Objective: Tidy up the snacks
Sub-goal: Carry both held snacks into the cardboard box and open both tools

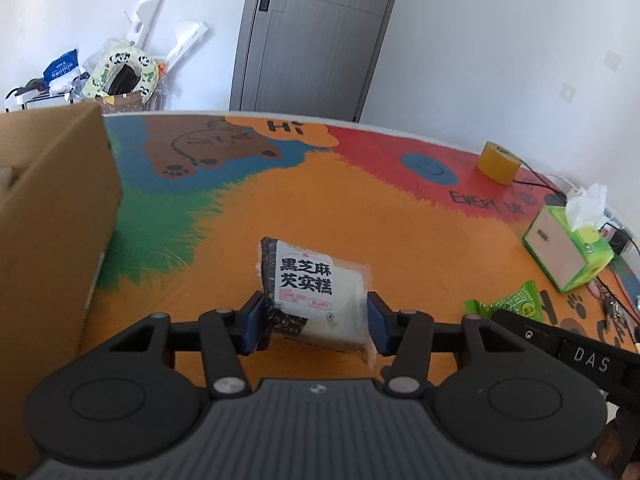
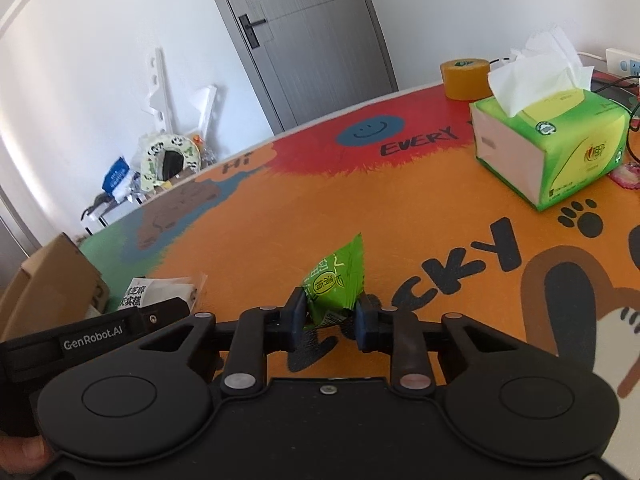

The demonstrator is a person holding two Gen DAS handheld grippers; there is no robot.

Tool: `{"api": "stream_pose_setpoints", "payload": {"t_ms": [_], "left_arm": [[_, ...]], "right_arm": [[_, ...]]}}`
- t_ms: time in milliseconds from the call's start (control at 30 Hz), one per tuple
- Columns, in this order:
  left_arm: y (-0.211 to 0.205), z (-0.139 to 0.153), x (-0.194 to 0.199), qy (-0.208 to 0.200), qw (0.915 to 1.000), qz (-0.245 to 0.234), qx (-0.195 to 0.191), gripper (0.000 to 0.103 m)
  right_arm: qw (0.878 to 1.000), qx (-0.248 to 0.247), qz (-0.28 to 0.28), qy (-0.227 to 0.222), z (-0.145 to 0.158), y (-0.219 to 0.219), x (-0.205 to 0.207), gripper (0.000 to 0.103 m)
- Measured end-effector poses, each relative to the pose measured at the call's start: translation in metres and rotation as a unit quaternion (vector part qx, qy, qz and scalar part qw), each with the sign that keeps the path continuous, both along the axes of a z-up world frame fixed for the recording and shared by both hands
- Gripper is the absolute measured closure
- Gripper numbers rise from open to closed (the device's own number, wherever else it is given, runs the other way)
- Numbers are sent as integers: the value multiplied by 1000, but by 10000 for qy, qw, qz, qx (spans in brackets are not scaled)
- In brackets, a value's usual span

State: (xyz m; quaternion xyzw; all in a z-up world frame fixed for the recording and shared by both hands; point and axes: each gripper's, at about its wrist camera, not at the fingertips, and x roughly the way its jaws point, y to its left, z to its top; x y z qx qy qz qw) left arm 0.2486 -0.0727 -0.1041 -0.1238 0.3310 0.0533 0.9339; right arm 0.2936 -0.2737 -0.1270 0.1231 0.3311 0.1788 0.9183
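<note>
Snacks: two packets, each in a gripper. White-and-black snack packet [image 1: 316,292] with black Chinese lettering sits between the blue pads of the left gripper [image 1: 316,322]; both pads press its sides, so the grip is closed on it. Packet tilts up and away from the gripper, lower edge close over the orange part of the table mat [image 1: 420,240]; contact with the mat cannot be told.

Green snack packet [image 2: 334,286] is pinched at its lower end by the right gripper [image 2: 330,316], jaws nearly together on the wrapper, pointed top sticking up and forward past the fingertips. Same green packet shows in the left wrist view, off to the right of the left gripper, partly hidden by the right gripper's black body.

Cardboard box [image 1: 52,220] stands to the left of the left gripper, close, its brown side wall filling that edge of the view. In the right wrist view it lies far left, beyond the white-and-black packet.

Green tissue box [image 2: 548,144] is ahead and right of the right gripper, well apart, a white tissue sticking out the top. Yellow tape roll [image 2: 466,76] sits further ahead, just beyond the tissue box, near the table's far edge. Grey door [image 1: 316,32] behind the table, shut.
</note>
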Motion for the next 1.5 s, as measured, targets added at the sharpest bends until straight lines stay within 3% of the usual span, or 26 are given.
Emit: {"api": "stream_pose_setpoints", "payload": {"t_ms": [800, 1500], "left_arm": [[36, 83, -90, -1077, 9932, 437, 67, 52], [110, 90, -137, -1210, 9862, 1130, -1, 52]], "right_arm": [[9932, 342, 682, -882, 70, 44, -57, 77], [9846, 247, 1345, -1088, 90, 117, -79, 77]]}}
